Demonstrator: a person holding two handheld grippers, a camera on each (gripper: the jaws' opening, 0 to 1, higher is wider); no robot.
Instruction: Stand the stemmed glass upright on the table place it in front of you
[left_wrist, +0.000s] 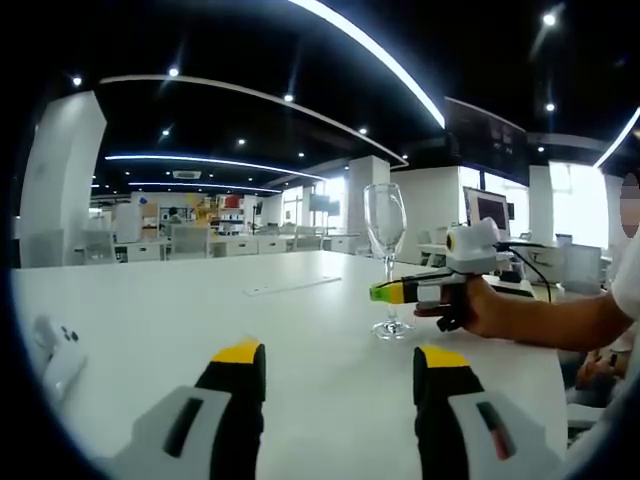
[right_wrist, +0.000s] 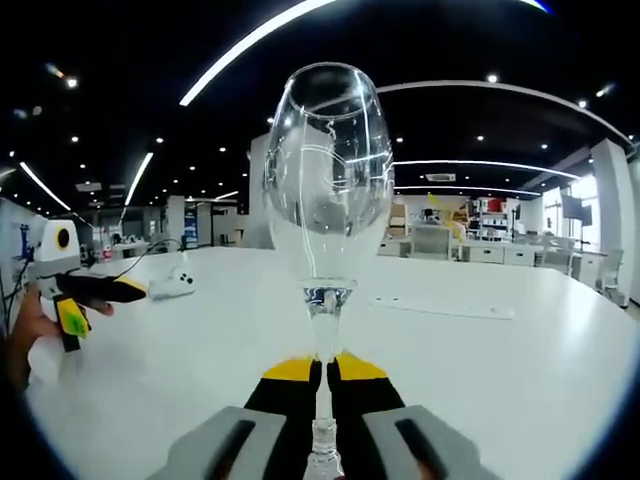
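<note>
A clear stemmed glass (left_wrist: 385, 222) stands upright on the white table (left_wrist: 200, 310), its foot seeming to rest on the tabletop at centre right. My right gripper (left_wrist: 386, 292), held by a hand coming in from the right, is shut on the stem. In the right gripper view the bowl of the glass (right_wrist: 328, 170) rises just above my right gripper (right_wrist: 323, 372), whose yellow-tipped jaws press on the stem from both sides. My left gripper (left_wrist: 340, 358) is open with nothing between its jaws, short of the glass and to its left. It also appears as the left gripper (right_wrist: 98, 300) in a hand at the left edge.
A white controller (left_wrist: 55, 352) lies near the table's left side and appears again as the white controller (right_wrist: 175, 287). A flat pale strip (left_wrist: 292, 286) lies farther back on the table. Desks, chairs and monitors fill the room behind.
</note>
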